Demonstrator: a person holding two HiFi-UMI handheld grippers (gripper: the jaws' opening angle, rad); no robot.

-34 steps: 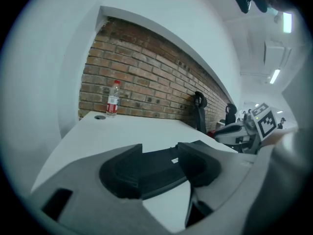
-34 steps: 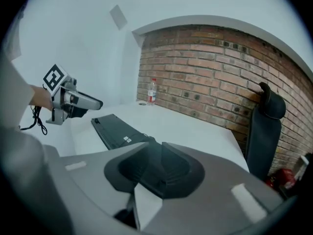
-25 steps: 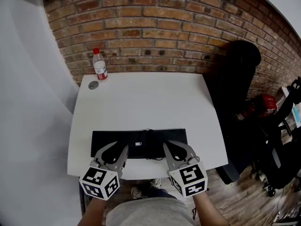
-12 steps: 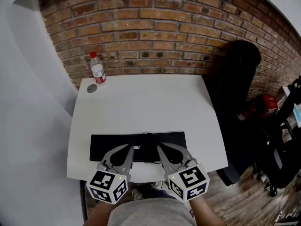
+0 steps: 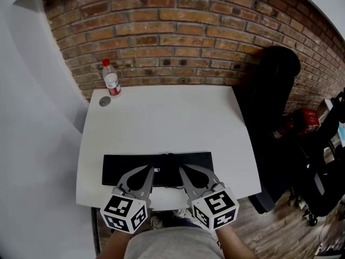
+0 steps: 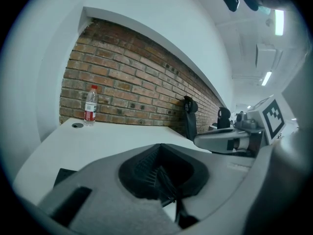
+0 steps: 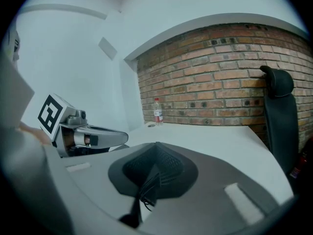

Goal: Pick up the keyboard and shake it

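White table (image 5: 161, 117), long black keyboard (image 5: 121, 167) lying flat

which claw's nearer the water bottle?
Left. The left claw is at the near edge of the keyboard, on the side of the water bottle; the right claw is beside it, farther off.

White table (image 5: 161, 117), nothing fancy. A black keyboard (image 5: 178, 161) is laid flat along the near edge, a water bottle (image 5: 111, 79) is stood upright in the far left corner, and a small round lid (image 5: 104, 101) is left just beside it.
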